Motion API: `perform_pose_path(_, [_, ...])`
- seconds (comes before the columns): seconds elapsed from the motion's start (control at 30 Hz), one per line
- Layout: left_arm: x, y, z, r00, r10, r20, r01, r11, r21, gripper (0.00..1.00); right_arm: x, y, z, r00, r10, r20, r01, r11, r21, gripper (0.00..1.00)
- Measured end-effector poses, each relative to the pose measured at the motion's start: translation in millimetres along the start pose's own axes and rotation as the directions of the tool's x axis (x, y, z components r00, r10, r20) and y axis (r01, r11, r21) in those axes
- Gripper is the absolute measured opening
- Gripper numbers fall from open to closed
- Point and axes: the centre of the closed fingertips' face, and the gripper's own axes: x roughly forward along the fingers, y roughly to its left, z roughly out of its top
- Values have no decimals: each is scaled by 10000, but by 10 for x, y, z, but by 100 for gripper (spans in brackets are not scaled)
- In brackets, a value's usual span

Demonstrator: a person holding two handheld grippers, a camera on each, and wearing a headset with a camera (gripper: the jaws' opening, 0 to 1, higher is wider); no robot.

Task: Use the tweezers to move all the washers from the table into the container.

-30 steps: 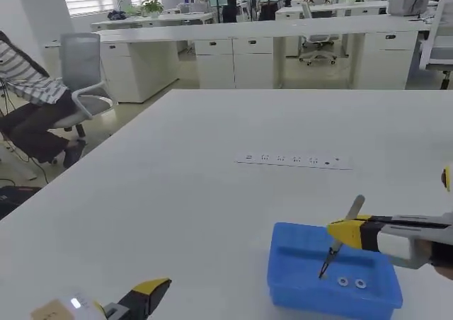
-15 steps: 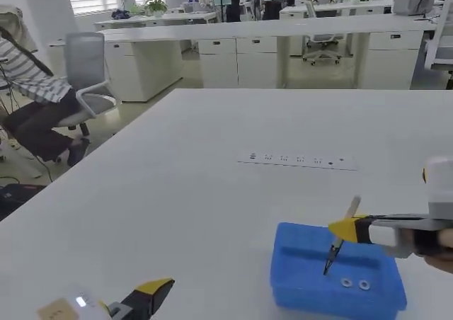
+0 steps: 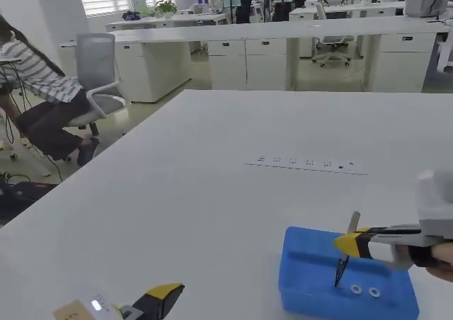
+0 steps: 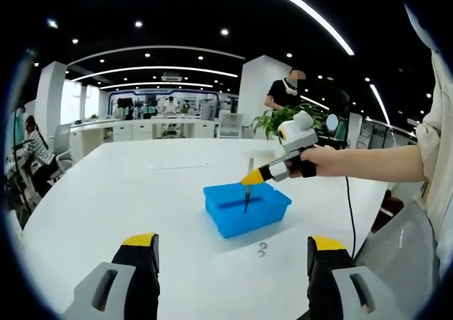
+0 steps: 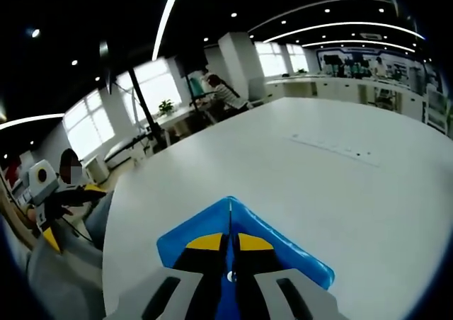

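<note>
Hanging nearly upright, tips down, the tweezers [image 3: 344,260] are clamped between the closed jaws of the right tool [image 3: 352,243]. Their long axis is tilted only slightly, and the points are sunk inside the blue container [image 3: 304,292]. The container is set close to the near edge of the surface [image 3: 212,207], toward its right side. Two stored washers [image 3: 356,289] are seen on the container floor, just beside the tweezer tips on the side away from the left tool. Whether anything is pinched in the tips cannot be told at this size.

In the left gripper view, two loose washers [image 4: 261,249] are seen on the surface just outside the container wall, touching or nearly touching each other. They lie between the container and the left tool [image 4: 233,242]. The left tool's jaws are held wide apart and empty, well back toward the near left of the surface.

From the tweezer tips, the loose washers therefore lie on the far side of the container wall, toward the left tool and lower, on the surface itself. The right tool is judged the nearer of the two and is the one carrying the tweezers. The coming move is judged to call for the tips to be raised clear of the wall, carried across it toward the left tool, and lowered beside one washer.
</note>
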Motion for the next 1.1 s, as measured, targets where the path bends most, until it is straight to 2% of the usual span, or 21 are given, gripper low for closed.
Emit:
perform_pose_path(0.23, [8,-11,-17,9999,-62,-96,63,9999,85,87,23,3,-5,9999,52,-100,-57,9988,-489,2])
perform_pose_path(0.5, [7,-11,-27,9999,-79,-135,81,9999,92,87,44,31,-32,9996,209,-171,-220,9973,-696,2])
perform_pose_path(0.6, [7,-6,-33,9998,-62,-163,64,9999,102,87,51,62,-44,9991,339,-246,-363,9940,-1033,2])
perform_pose_path(0.67, [7,-1,-32,9999,-49,-147,50,9999,90,87,47,69,-48,9992,249,-311,-285,9918,-1243,2])
perform_pose_path(1.1, [10,-1,-25,9999,-55,-97,55,10000,69,87,-89,282,113,9995,283,116,-249,9737,-2266,2])
